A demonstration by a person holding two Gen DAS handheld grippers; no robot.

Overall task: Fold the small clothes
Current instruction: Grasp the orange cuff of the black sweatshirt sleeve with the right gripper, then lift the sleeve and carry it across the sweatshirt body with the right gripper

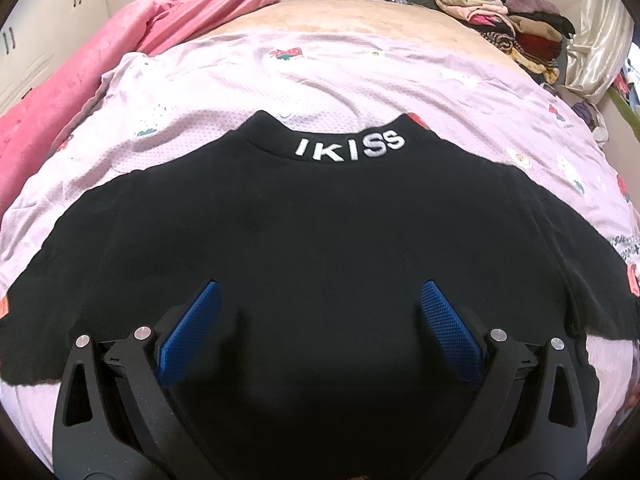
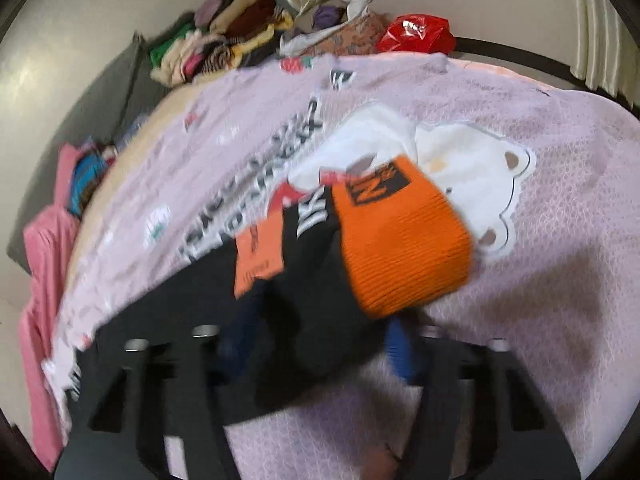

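Folding barely begun | black top point(image 1: 320, 220) flat mid-frame | left gripper point(image 1: 318, 312) wide, empty | right gripper point(image 2: 320, 344) apparently holding orange cuff point(image 2: 404, 240), blurred

Black top point(image 1: 320, 232) on lilac bedspread point(image 1: 360, 76)

The black top point(image 1: 320, 232) is soft matt cloth with raised white stitched letters at the collar, and its orange cuff point(image 2: 404, 240) is ribbed knit. It lies on a lilac blanket point(image 1: 360, 80) of dimpled, waffle-like weave, beside a plush pink throw point(image 1: 80, 80), a sheeny satin bundle point(image 1: 596, 40) and a glossy red plastic bag point(image 2: 416, 34). The left gripper point(image 1: 318, 292) is matt black plastic with shiny metal pins, its pads point(image 1: 188, 336) blue and finely knurled like rubber, while the right gripper point(image 2: 320, 344) is too blurred to judge beyond dull black and a bit of blue.
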